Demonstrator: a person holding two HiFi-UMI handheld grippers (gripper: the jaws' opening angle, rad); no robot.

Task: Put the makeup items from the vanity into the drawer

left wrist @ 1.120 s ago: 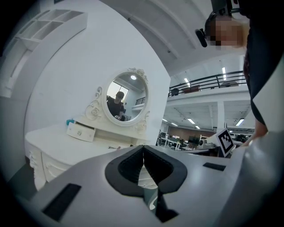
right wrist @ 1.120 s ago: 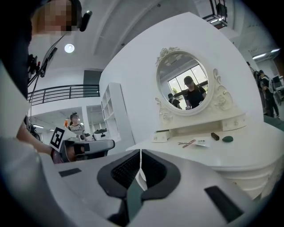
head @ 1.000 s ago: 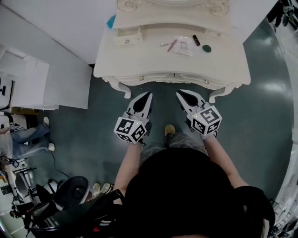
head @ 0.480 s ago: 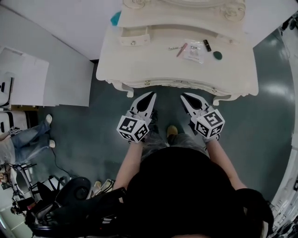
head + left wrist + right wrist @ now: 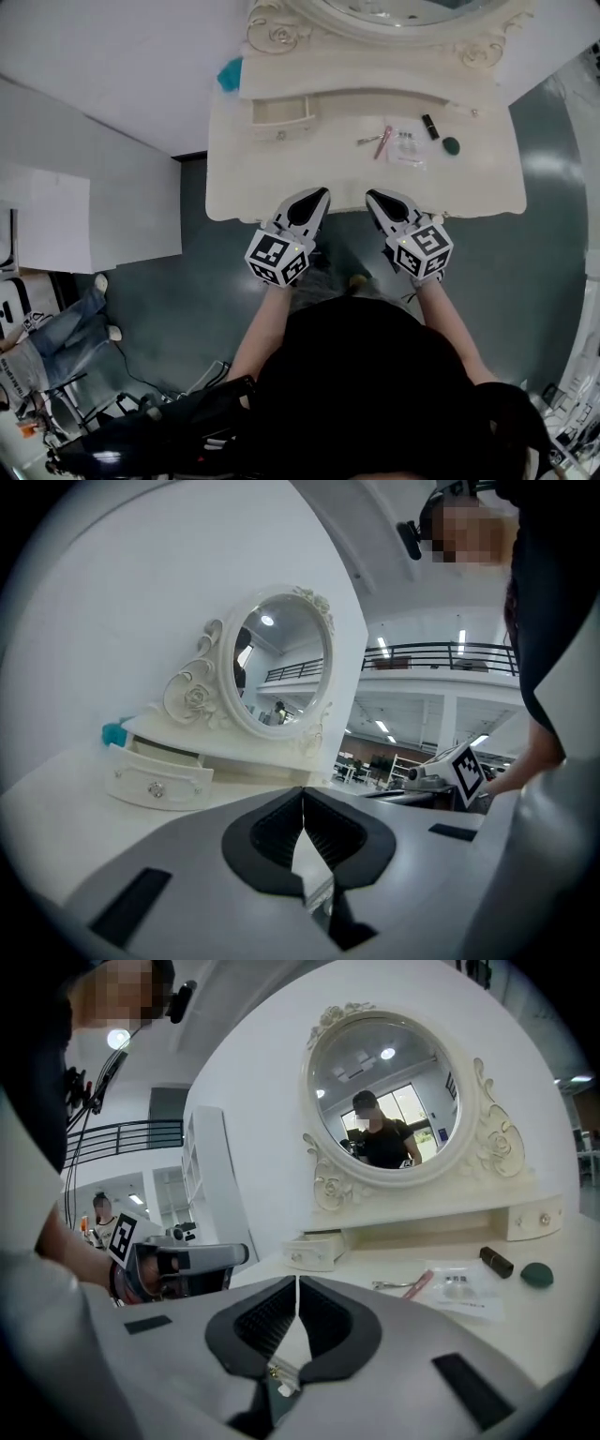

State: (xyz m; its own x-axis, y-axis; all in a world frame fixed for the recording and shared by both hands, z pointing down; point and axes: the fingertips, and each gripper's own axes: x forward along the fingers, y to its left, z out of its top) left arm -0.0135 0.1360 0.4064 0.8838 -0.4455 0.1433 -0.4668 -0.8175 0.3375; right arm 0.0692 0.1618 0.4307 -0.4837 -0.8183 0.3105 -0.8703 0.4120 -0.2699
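Now the white vanity (image 5: 281, 178) with its oval mirror (image 5: 389, 1101) stands before the person. The left gripper (image 5: 320, 194) and the right gripper (image 5: 373, 195) hang at its front edge, both clenched and empty. The small drawer (image 5: 281, 114) is pulled out at the back left. To its right, on the top, lie a clear packet (image 5: 405, 152), a pink-handled tool (image 5: 382, 142), a dark tube (image 5: 430, 126) and a green round pad (image 5: 451, 145).

You faced a cream vanity (image 5: 281, 178) set against a white wall (image 5: 122, 56).
Its oval mirror (image 5: 389, 1101) rose behind the top; glossy grey-green floor (image 5: 548, 262) lay around the vanity, white boards (image 5: 84, 216) to its left.
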